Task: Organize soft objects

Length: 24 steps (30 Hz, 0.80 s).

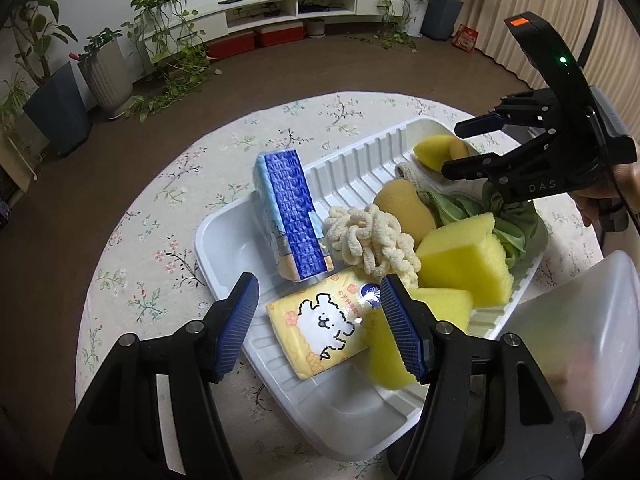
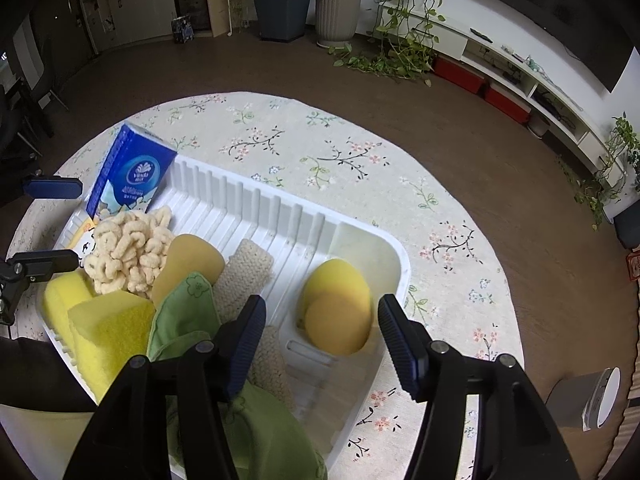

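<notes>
Left wrist: your left hand-held gripper (image 1: 318,326) is hovering open over the tissue pack (image 1: 316,330); right hand-held gripper (image 2: 320,338) is gaping empty. Straddle squarely, squeeze gently.

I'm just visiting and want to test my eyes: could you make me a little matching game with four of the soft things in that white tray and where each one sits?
Things:
1. blue tissue pack
2. round yellow sponges
3. cream chenille mop head
4. yellow tissue pack with a cartoon dog

Places:
A. lying flat between the left tool's fingers
B. in the small end compartment of the white tray
C. standing upright at the tray's edge
D. mid-tray, beside the blue pack

Pairs: 1-C, 2-B, 3-D, 4-A
</notes>
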Motion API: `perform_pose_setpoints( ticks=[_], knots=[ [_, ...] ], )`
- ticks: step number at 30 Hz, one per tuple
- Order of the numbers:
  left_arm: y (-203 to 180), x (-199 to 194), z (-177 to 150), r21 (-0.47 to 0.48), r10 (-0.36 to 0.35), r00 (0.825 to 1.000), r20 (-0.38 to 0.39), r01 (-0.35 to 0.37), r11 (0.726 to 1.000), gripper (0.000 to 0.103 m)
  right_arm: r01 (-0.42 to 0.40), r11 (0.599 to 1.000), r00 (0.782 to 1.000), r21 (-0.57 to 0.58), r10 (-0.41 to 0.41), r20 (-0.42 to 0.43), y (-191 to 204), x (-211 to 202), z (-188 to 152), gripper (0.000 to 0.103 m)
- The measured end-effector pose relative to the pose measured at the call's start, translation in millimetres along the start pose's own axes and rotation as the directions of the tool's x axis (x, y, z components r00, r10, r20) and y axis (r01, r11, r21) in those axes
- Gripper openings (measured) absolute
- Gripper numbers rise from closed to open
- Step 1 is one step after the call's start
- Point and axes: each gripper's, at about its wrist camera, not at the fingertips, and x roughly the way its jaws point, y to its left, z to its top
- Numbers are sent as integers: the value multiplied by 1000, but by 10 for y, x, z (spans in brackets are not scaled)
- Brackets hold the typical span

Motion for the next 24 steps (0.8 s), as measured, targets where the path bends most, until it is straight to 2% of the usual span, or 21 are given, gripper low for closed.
perform_pose_setpoints(
  ticks=[3,6,8,13,19,21,24],
  knots=[
    [27,-47,-8,-14,12,1000,9,-12,1000,66,0,1000,1000,4,0,7,-3,-54,5,68],
    [39,-130,-27,-33,25,999,27,-24,999,83,3,1000,1000,12,-3,19,-1,-131,7,74],
    [56,-215,-36,-52,37,998,44,-35,998,100,5,1000,1000,16,-5,31,-13,-212,12,81],
    [58,-540,-79,-114,88,989,119,-74,991,103,25,998,996,51,-29,79,-104,-524,-5,103],
    [-71,-1001,-259,-198,222,956,190,-184,963,103,51,992,990,113,-65,128,-216,-970,-172,103],
    [-121,-1198,-336,-236,266,939,220,-213,948,103,50,990,986,134,-70,150,-231,-1131,-254,103],
    [-236,-1511,-521,-293,301,912,278,-218,931,103,32,985,977,168,-66,201,-224,-1422,-440,103]
  ],
)
